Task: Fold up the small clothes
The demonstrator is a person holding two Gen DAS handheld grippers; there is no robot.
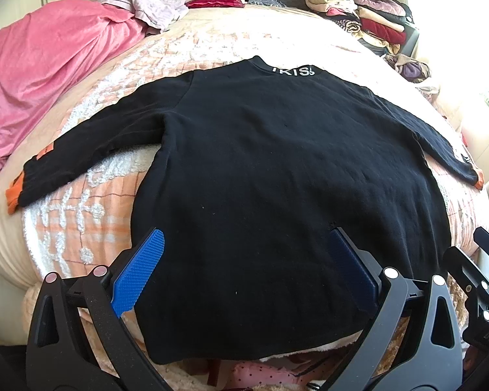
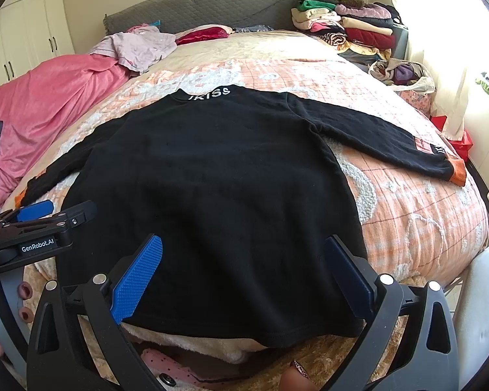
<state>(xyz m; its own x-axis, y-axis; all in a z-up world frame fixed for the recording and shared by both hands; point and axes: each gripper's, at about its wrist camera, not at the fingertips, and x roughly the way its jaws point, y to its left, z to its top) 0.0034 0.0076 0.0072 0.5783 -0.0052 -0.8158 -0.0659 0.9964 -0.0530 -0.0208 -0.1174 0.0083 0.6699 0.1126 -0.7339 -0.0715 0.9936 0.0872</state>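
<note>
I hold both grippers, left gripper (image 1: 244, 244) and right gripper (image 2: 244, 247), fingers wide, over the black sweater (image 1: 277, 179) spread flat at the bed's (image 1: 212, 42) near edge.

Left gripper (image 1: 246, 272), right gripper (image 2: 244, 275): black frames, blue knurled pads (image 2: 137, 278), silver pivot pins; "GenRobot.AI" label at 9 o'clock. Fingernails (image 2: 25, 290) painted dark red.

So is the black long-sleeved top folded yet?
No. The black long-sleeved top lies spread flat, both sleeves out sideways.
</note>
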